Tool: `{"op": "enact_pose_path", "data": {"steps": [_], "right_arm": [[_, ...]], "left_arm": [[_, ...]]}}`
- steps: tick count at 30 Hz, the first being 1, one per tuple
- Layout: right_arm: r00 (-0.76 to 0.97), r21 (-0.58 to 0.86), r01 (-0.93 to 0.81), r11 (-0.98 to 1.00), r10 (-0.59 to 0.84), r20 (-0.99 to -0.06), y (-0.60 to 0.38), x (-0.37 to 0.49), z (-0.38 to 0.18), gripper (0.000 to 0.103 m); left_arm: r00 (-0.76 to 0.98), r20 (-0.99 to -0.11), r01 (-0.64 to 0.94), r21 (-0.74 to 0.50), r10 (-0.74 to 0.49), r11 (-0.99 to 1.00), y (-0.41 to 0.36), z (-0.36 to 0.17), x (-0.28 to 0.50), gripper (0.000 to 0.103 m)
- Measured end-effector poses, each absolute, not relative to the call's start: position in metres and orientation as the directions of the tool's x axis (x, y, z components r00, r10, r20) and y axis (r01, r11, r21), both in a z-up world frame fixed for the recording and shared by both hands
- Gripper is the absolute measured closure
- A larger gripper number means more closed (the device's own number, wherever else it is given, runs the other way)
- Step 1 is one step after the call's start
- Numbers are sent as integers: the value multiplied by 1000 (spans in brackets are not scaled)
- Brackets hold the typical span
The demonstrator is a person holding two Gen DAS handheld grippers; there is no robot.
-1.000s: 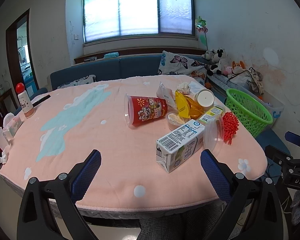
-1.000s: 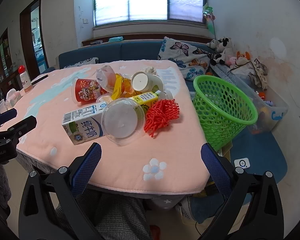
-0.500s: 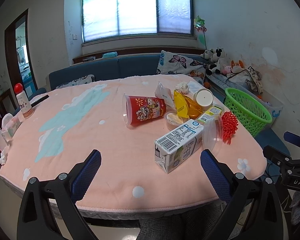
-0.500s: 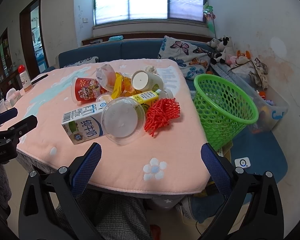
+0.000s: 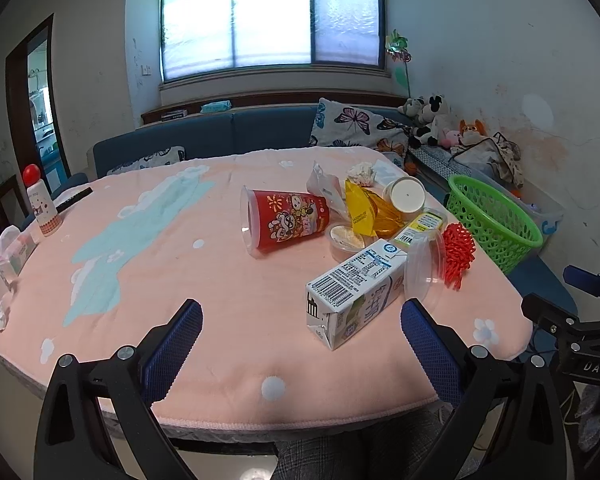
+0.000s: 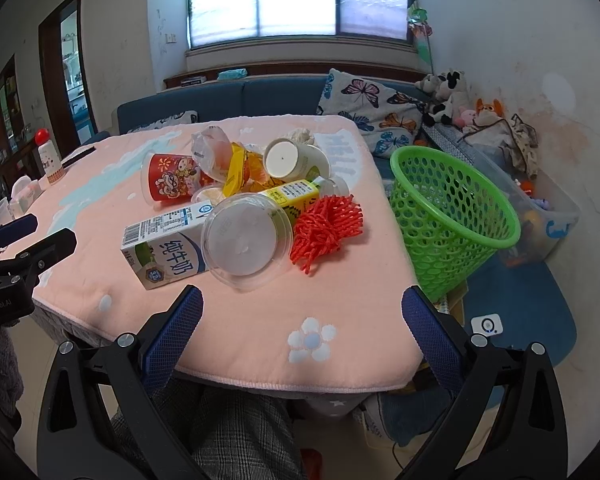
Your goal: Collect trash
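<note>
- While both claws hang short of the table edge, nothing is gripped: left gripper [image 5: 301,327] and right gripper [image 6: 302,313] stand wide open.
- Trash lies heaped on the table [image 6: 236,332]: carton [image 6: 162,248], lid [image 6: 246,240], red net [image 6: 326,230], cup [image 6: 168,178].
- Advice: take the nearest piece first, carton across its narrow sides.
- Basket [image 6: 452,216] stands beside the table; no contents visible.

Around the white-and-green milk carton [image 6: 166,246]: red cartoon-printed cup [image 6: 172,178], red mesh netting [image 6: 326,230], yellow wrapper [image 6: 236,170] — all on pink, white-flowered tablecloth [image 6: 236,336]. Beside — bright green perforated basket [image 6: 452,216].
</note>
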State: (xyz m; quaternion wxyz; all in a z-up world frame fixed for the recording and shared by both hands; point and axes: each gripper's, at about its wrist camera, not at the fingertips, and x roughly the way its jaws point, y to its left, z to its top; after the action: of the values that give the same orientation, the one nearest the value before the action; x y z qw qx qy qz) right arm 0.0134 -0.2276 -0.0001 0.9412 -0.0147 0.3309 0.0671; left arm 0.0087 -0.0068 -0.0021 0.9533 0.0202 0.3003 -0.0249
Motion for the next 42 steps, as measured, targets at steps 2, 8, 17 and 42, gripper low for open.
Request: {"op": "enact_pose_path", "data": {"steps": [2, 8, 17, 42], "right_arm": [[772, 18, -136, 991, 117, -625, -228, 13, 0, 4], [769, 20, -140, 990, 121, -628, -228, 17, -1, 4], [766, 22, -146, 989, 127, -631, -227, 20, -1, 4], [751, 27, -162, 986, 141, -644, -227, 43, -2, 4]], "left_arm": [[817, -575, 60, 23, -36, 998, -7, -2, 10, 6], [816, -577, 63, 20, -40, 998, -7, -3, 13, 6], [812, -582, 66, 15, -45, 998, -9, -5, 18, 6], [774, -625, 133, -4, -106, 991, -7, -6, 49, 7]]}}
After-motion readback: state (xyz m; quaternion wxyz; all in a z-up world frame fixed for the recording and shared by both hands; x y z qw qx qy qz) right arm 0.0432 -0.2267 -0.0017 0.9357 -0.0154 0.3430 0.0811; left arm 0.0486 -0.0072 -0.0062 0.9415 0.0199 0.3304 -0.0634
